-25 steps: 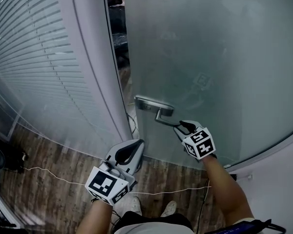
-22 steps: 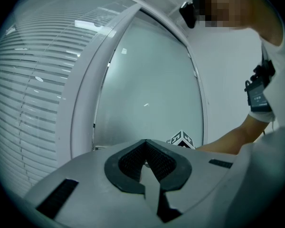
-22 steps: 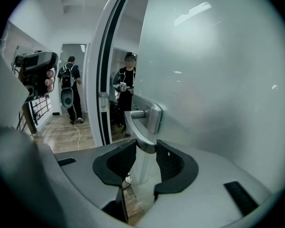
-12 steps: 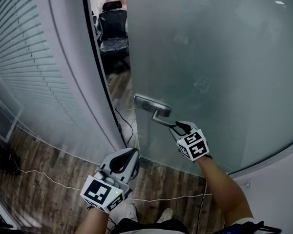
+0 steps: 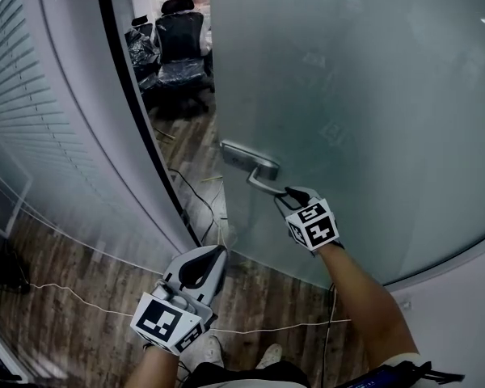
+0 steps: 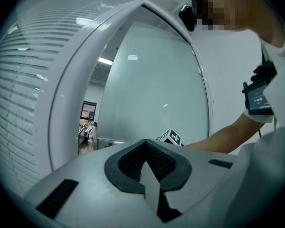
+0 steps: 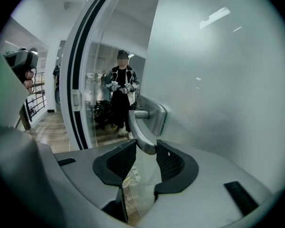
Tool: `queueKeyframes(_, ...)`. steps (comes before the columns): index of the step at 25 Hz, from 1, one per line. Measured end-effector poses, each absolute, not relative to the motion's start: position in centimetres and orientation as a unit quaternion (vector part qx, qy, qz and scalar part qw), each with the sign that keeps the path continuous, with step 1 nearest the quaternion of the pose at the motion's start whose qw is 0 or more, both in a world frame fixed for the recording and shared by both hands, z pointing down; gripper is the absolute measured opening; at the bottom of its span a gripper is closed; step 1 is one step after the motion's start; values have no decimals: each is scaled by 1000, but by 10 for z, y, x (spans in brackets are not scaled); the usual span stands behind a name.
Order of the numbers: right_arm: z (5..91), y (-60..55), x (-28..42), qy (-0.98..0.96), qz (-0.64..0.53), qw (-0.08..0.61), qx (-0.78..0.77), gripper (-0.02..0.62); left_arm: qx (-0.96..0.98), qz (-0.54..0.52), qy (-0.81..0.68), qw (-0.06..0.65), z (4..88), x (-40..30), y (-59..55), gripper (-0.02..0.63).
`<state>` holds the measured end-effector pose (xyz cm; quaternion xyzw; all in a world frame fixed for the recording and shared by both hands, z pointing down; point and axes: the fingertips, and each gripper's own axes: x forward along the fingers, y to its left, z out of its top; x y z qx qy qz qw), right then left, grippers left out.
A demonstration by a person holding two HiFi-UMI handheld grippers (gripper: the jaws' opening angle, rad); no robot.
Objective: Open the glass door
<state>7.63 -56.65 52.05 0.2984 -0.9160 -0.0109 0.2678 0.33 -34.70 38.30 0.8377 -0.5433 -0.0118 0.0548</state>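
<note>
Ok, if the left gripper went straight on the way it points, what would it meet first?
Probably the frosted glass door, near its free edge; the open gap lies further left. Depth is hard to judge.

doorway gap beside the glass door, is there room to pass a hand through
Free: the gap between the dark door frame and the edge of the glass door. A cable lies on its floor; office chairs stand further in. Crowded: the lever handle, clamped in the jaws of the right gripper.
</note>
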Motion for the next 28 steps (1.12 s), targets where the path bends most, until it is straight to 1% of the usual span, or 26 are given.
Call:
queueKeyframes(10,522,-620,83,-904,8,269,333,135,828,-5,-558,57,387,-9,-354,-2)
queueKeyframes(16,528,-650,94,-885,35,289,364,135,831,1,-554,55,389,-5,-357,-2)
queueKeyframes(26,498,-631,110,-891,32,230,390,135,837,-3,-545,47,387,-5,-356,-2)
queueKeyframes(27,493,-627,112,-892,28,225,392,130,838,-4,-543,46,386,-4,-355,-2)
queueKeyframes(28,488,-622,114,-892,23,219,395,110,840,-4,-541,45,385,-4,-355,-2)
